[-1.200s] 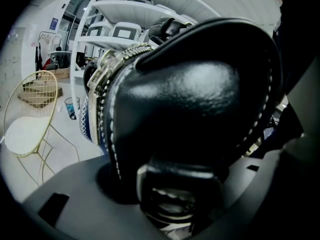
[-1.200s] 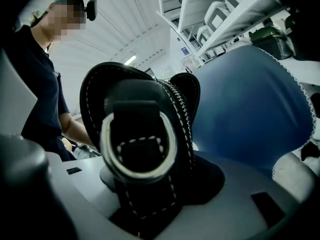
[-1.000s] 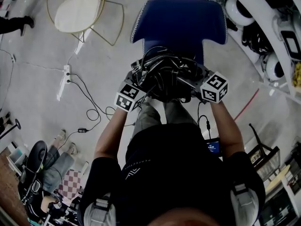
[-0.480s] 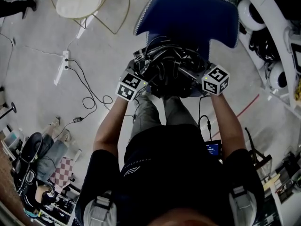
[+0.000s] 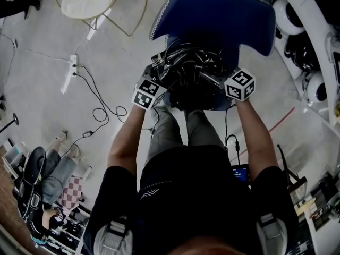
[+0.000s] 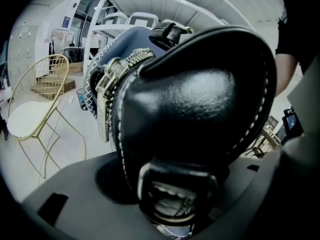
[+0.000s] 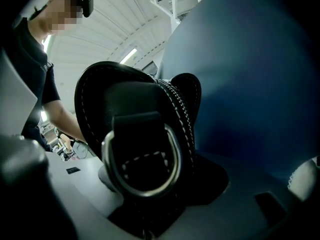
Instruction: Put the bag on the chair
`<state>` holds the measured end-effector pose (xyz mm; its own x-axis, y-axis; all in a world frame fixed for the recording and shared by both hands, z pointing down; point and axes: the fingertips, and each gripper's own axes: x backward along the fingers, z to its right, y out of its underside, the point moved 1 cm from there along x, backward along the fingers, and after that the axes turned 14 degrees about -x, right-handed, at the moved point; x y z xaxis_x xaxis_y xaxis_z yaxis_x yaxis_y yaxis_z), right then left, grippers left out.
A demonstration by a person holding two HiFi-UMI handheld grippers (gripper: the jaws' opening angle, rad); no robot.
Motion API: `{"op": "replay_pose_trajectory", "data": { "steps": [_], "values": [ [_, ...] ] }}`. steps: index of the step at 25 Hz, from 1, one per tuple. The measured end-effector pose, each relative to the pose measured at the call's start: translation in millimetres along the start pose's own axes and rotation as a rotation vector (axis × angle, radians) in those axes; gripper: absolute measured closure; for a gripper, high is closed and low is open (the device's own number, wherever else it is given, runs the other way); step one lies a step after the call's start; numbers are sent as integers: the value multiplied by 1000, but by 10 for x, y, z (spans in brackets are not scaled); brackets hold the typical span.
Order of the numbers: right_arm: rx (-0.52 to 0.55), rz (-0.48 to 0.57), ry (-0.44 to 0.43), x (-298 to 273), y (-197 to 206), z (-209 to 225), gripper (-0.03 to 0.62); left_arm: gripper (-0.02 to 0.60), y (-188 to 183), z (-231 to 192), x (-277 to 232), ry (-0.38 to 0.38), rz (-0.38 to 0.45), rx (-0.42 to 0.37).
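Far out to the left of your left tongs (image 6: pixel 172 194) a gold wire chair (image 5: pixel 90 1) stands on the floor, and a white power strip (image 5: pixel 69 73) lies nearer to them on the same side. Your left tongs are closed on one end of the black bag (image 5: pixel 191 81). Its metal ring (image 6: pixel 172 211) sits low between the jaws and its zipper (image 6: pixel 112 84) runs up just left of them. The bag hangs between your two tongs, straps heaped on top, over the seat of the blue chair (image 5: pixel 223 20), whose back rises just beyond both tongs. You cannot tell whether the bag touches the seat. Your right tongs (image 7: pixel 150 194) grip the bag's other end. Their jaws have just been opening a little, yet the D-ring (image 7: pixel 142 159) and stitched leather fill the space between them and touch both sides.
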<state>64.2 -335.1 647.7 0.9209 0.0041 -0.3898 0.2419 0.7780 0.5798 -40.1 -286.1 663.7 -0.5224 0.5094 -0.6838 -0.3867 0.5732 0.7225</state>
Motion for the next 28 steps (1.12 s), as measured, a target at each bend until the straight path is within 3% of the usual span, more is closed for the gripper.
{"op": "replay_pose_trajectory", "data": {
  "steps": [7,16,22,28],
  "values": [
    [-51,47,20,-60,82,119,325,291,1,-60,36,-17,76,0],
    [-36,59,24,-61,69,179,313,285,-30,-93,13,-44,118,21],
    [-1,67,92,-43,59,185,292,267,-23,-113,51,-91,133,40],
    [2,31,164,68,77,167,289,245,-32,-93,91,-69,106,27]
  ]
}}
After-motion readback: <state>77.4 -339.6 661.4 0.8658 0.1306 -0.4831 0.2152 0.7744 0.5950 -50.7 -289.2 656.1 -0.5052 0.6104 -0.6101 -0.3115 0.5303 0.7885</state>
